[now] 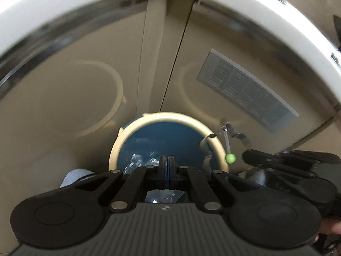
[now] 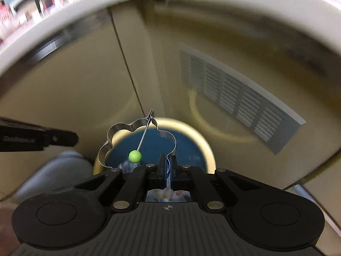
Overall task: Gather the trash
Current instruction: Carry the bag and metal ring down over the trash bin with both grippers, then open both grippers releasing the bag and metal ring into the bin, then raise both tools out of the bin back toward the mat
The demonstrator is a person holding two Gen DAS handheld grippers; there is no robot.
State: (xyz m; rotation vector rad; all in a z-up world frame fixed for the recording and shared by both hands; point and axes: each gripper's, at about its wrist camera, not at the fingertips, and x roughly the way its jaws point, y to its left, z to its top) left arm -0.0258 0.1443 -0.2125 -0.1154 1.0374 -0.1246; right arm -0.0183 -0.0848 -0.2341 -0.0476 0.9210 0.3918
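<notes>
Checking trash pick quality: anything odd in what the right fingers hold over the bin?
Yes. The right gripper pinches a flower-shaped metal egg ring with green-knobbed wire handle over the cream-rimmed blue-lined bin. It looks like intact kitchenware, not trash. The left gripper is shut, seemingly empty.

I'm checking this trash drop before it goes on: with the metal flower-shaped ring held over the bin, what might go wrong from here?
1. The right tool pinches only the thin edge of the flower-shaped ring, so it may swivel or slip early.
2. Part of the ring hangs beyond the bin rim, so it might land outside.
3. The left tool sits close beside it; the handle with the green ball could snag.
</notes>
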